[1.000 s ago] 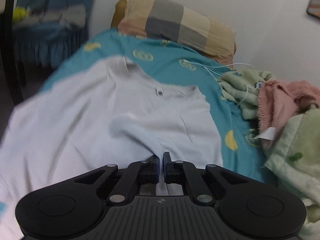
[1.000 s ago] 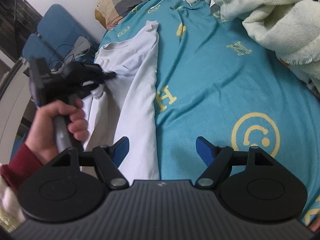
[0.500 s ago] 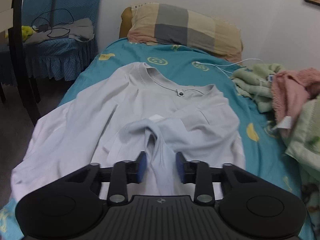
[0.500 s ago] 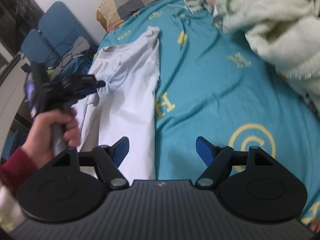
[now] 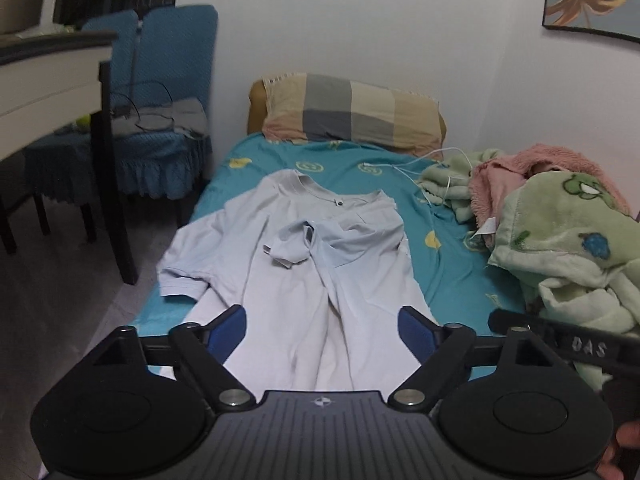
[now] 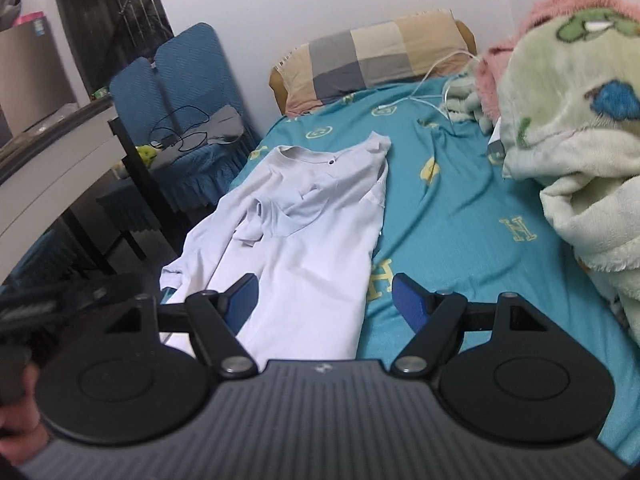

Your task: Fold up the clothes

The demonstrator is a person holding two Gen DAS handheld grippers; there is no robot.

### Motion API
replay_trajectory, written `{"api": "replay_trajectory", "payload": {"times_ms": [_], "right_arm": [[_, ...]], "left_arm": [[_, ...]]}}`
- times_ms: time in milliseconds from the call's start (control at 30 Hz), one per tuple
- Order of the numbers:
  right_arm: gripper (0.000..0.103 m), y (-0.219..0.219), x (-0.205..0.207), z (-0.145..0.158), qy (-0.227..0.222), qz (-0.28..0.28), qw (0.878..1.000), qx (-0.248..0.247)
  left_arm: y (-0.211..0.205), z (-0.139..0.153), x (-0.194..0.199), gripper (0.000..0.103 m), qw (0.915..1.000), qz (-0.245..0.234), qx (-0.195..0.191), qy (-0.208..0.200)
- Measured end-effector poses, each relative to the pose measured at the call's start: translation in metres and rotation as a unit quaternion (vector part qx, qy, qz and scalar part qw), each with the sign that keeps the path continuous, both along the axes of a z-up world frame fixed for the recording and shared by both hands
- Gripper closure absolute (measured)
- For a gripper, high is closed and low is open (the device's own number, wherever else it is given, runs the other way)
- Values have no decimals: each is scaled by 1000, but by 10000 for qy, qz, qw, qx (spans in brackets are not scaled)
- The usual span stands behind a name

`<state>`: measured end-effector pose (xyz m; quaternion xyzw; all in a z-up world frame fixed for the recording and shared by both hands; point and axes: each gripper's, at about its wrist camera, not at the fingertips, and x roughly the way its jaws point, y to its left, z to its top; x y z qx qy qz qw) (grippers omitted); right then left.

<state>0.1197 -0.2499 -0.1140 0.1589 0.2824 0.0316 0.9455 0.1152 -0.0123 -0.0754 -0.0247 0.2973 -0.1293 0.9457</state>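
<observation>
A pale lilac t-shirt [image 5: 320, 264] lies lengthwise on the teal bed sheet [image 5: 452, 264], collar toward the pillow. Its right sleeve [image 5: 308, 240] is folded over onto the chest; its left sleeve [image 5: 188, 276] hangs out over the bed edge. The shirt also shows in the right wrist view [image 6: 312, 240]. My left gripper [image 5: 322, 330] is open and empty, held back above the shirt's lower part. My right gripper [image 6: 324, 298] is open and empty, above the shirt's right hem edge.
A checked pillow [image 5: 352, 116] lies at the head of the bed. A heap of green and pink blankets [image 5: 560, 232] fills the right side. A white cable [image 5: 420, 164] lies near the pillow. Blue chairs [image 5: 160, 120] and a white table [image 5: 48, 76] stand left of the bed.
My left gripper has let go of the sleeve, opened wide and pulled back from the shirt. The sleeve now lies on the chest. My right gripper has also drawn back and risen.
</observation>
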Motion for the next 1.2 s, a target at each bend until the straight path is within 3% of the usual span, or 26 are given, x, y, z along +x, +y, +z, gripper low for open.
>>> {"api": "replay_trajectory", "payload": {"times_ms": [33, 167, 533, 667, 800, 900, 967, 1033, 1133, 1200], "right_arm": [[27, 1, -3, 1, -21, -1, 10000, -20], [28, 5, -21, 9, -192, -37, 9998, -30], [28, 25, -30, 19, -444, 263, 9985, -194], [27, 42, -11, 25, -462, 566, 9967, -344], [27, 76, 32, 32, -411, 1033, 9927, -459], [32, 117, 70, 32, -572, 1648, 9820, -720], [33, 149, 96, 27, -775, 2239, 9673, -907], [34, 182, 126, 15, -734, 2742, 9534, -1025], [39, 231, 173, -6, -468, 3393, 9318, -1202], [39, 252, 201, -21, -238, 3489, 9284, -1259]], "left_arm": [[1, -1, -9, 0, 10000, -48, -5, -31], [-1, -7, -29, 0, 9997, -172, 153, -88], [14, 1, -20, 0, 9970, -687, 330, -144], [43, 13, -17, 0, 9984, -473, 198, -246], [73, 18, -15, 0, 9990, -325, -46, -297], [98, 14, -11, 0, 9967, -342, -669, -300], [113, 9, -8, 0, 9928, -360, -1107, -282], [122, 2, -2, 5, 9907, -300, -1297, -266], [142, -11, 14, 5, 9921, 186, -1236, -105], [162, -20, 24, 5, 9871, 397, -1551, 56]]}}
